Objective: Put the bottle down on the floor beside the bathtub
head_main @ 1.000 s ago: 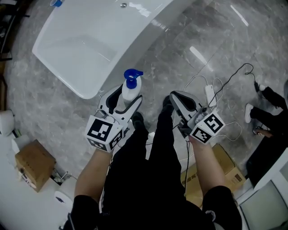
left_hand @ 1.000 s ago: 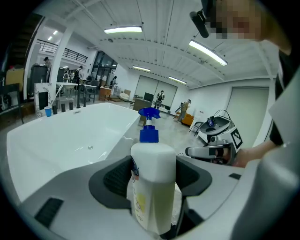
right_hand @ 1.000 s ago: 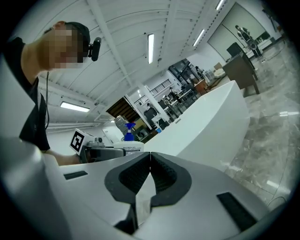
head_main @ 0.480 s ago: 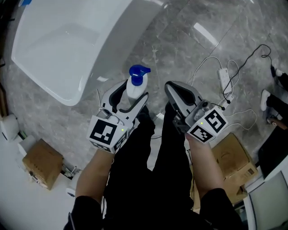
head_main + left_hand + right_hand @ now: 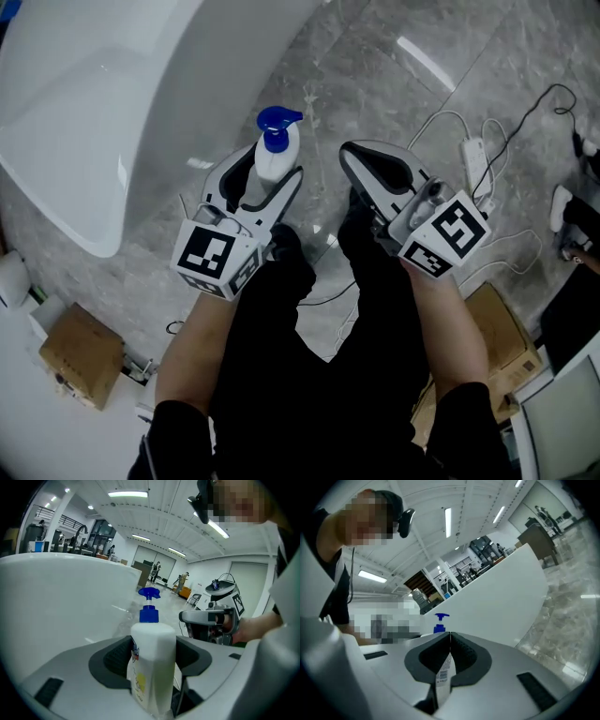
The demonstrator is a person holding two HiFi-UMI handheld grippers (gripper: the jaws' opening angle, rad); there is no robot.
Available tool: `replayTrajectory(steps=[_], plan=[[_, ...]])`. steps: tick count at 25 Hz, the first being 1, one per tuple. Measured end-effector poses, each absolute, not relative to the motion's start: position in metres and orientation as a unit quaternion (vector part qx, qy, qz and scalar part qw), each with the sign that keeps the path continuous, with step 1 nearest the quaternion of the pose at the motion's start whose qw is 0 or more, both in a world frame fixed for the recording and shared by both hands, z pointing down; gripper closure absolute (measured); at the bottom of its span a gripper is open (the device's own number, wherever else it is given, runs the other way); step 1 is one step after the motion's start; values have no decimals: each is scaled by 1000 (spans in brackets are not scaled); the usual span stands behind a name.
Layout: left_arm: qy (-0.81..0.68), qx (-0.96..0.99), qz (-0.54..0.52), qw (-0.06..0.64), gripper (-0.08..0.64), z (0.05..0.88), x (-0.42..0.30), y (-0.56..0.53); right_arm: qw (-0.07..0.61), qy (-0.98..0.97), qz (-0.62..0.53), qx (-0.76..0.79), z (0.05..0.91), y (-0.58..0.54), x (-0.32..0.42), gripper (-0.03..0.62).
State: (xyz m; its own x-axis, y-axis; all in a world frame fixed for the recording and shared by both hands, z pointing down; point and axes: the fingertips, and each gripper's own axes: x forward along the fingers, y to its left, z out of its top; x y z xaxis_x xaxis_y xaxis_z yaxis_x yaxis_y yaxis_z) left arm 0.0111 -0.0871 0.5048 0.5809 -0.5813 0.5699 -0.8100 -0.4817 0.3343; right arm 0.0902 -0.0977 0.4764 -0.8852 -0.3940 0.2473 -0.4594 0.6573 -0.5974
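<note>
A white pump bottle (image 5: 273,157) with a blue pump head stands upright between the jaws of my left gripper (image 5: 270,176), which is shut on its body. It hangs above the grey marble floor (image 5: 328,66), just right of the white bathtub (image 5: 84,103). The left gripper view shows the bottle (image 5: 152,663) clamped in the left gripper (image 5: 153,654), with the bathtub wall (image 5: 61,602) close on the left. My right gripper (image 5: 354,161) is beside it, shut on a thin white barcoded packet (image 5: 443,679). The right gripper view has its own tips (image 5: 450,634) meeting and the bottle's pump (image 5: 439,622) behind them.
My legs in black trousers (image 5: 309,356) fill the space under both grippers. A power strip with white cables (image 5: 473,155) lies on the floor at right. Cardboard boxes sit at lower left (image 5: 80,352) and lower right (image 5: 497,323). Someone's shoe (image 5: 561,206) is at the right edge.
Both grippers have sunk toward the floor together with the view. The bathtub now looms larger and further left. The bottle stays gripped and upright.
</note>
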Motion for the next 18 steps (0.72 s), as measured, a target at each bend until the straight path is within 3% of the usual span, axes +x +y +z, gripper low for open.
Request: replayTrajectory(steps=[6, 11, 18], plan=[[-392, 859, 192, 269, 284, 577, 18, -119, 146, -940, 262, 164, 543, -100, 92, 563], [-382, 855, 178, 301, 284, 648, 15, -143, 149, -942, 249, 169, 587, -130, 105, 563], [-342, 874, 199, 283, 284, 734, 20, -170, 171, -947, 213, 167, 645, -149, 117, 563]])
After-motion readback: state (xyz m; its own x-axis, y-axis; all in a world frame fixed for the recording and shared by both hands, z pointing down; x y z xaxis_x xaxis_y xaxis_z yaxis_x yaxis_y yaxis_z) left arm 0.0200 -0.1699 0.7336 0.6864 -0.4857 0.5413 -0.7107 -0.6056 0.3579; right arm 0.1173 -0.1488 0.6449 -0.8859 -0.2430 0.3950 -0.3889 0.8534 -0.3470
